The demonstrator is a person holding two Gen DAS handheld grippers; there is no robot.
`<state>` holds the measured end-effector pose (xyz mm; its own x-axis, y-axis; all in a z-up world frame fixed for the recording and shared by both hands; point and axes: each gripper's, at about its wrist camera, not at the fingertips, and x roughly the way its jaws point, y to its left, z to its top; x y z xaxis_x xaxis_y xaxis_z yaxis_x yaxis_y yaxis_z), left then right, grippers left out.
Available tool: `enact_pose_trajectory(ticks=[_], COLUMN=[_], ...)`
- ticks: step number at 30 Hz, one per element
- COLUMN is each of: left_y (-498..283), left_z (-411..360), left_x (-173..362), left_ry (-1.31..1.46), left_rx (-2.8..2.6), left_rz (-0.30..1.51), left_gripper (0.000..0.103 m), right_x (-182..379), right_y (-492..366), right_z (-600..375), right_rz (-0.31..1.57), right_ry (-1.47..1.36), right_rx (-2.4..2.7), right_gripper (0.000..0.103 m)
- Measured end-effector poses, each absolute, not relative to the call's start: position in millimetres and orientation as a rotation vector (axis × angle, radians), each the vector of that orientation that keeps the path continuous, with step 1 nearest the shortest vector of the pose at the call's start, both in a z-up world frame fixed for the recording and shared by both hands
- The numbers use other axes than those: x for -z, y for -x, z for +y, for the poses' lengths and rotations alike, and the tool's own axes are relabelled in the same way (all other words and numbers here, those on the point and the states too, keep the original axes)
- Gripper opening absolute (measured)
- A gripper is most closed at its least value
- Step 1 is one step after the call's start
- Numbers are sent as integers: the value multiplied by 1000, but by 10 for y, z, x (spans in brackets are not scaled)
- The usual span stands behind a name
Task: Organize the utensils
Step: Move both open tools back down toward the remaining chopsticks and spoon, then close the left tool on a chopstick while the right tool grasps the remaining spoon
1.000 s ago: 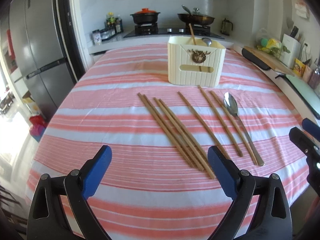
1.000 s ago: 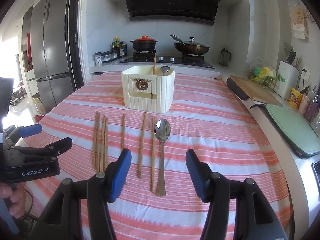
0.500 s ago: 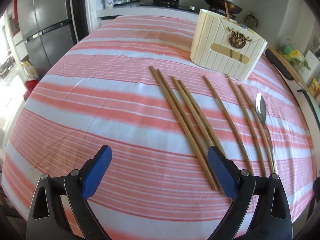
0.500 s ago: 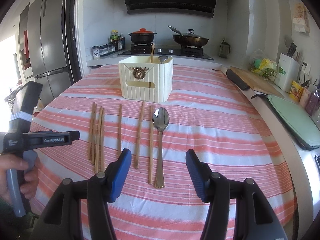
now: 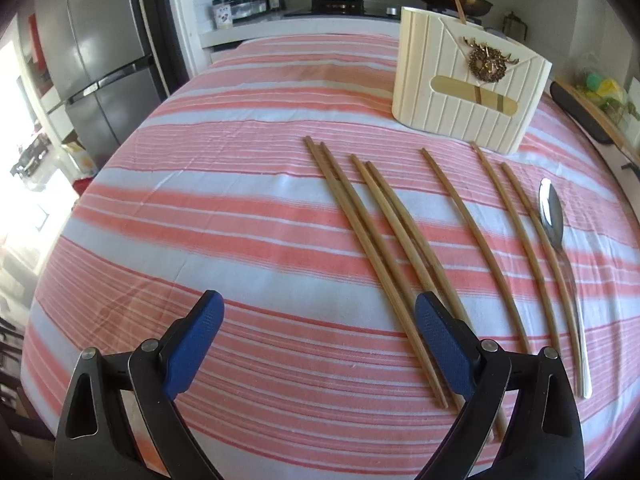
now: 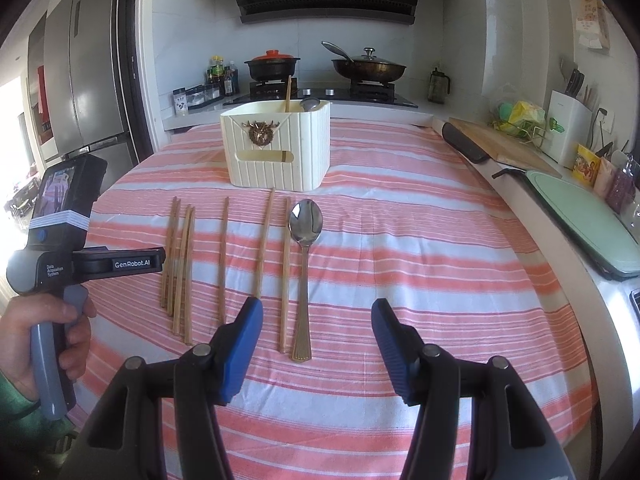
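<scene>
Several wooden chopsticks (image 5: 384, 256) (image 6: 224, 256) lie side by side on the striped tablecloth, with a metal spoon (image 5: 560, 264) (image 6: 305, 256) at their right. Behind them stands a cream utensil holder (image 5: 464, 84) (image 6: 276, 148) with one chopstick and a spoon in it. My left gripper (image 5: 320, 332) is open low over the cloth, its right finger above the near ends of the leftmost chopsticks. My right gripper (image 6: 316, 332) is open above the spoon's handle end, with nothing between its fingers. The left gripper's body (image 6: 96, 264) shows at the left of the right wrist view, held by a hand.
The table (image 6: 420, 264) wears a pink and white striped cloth. A fridge (image 6: 76, 80) stands at the left. At the back is a stove with a black pot (image 6: 272, 66) and a pan (image 6: 368, 68). A cutting board (image 6: 500, 144) and a green tray (image 6: 584, 220) lie along the right counter.
My left gripper has moved down and leftward toward the near ends of the leftmost chopsticks. The right gripper has sunk slightly toward the spoon. Both stay open.
</scene>
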<state>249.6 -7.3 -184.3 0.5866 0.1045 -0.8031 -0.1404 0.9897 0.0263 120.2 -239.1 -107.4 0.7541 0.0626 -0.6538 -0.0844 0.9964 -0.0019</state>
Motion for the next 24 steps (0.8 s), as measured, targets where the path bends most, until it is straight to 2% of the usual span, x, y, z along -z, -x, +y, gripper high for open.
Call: enact_pose_trajectory(ticks=[8,14,24], left_y=[-2593,-2641,-2719], left_z=[8,291,81], left_x=[1905,1951,2014], left_ry=[56,218,119], left_rx=[-152,-142,-170], left_rz=[961,978,961], left_gripper=[97,97,98], right_x=[1119,1128,1144], right_y=[-1220,-1207,-1219], right_z=[-2353,-2359,-2371], right_rz=[725,727,729], right_ry=[34,29,28], right_rx=[-93,-89,-98], right_gripper=[58,58,58])
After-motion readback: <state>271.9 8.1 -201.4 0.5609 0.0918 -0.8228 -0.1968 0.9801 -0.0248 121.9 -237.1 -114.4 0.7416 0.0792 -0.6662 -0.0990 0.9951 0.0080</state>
